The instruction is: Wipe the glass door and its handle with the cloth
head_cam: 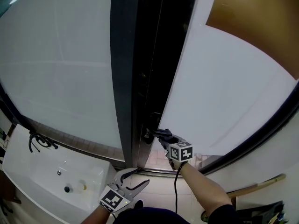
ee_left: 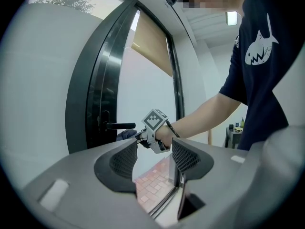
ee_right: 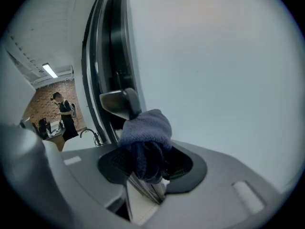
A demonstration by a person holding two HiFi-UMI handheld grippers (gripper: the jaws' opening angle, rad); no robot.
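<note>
The frosted glass door (head_cam: 229,83) stands ajar beside its dark frame (head_cam: 135,78). Its black lever handle (head_cam: 150,133) shows in all views: handle (ee_left: 119,125) in the left gripper view, handle (ee_right: 118,103) in the right gripper view. My right gripper (head_cam: 160,135) is shut on a dark blue cloth (ee_right: 145,136) and presses the wad against the handle's end. The left gripper view shows that gripper (ee_left: 143,135) with the cloth (ee_left: 126,134) at the handle. My left gripper (head_cam: 136,180) hangs low, away from the door, open and empty (ee_left: 152,157).
A white basin (head_cam: 32,171) with a black tap (head_cam: 39,141) sits at lower left. A wooden stick (head_cam: 257,188) leans at lower right. A brown blind (head_cam: 261,22) hangs above the door. Brick floor (ee_left: 150,185) shows by the threshold. A person (ee_right: 64,113) stands far off.
</note>
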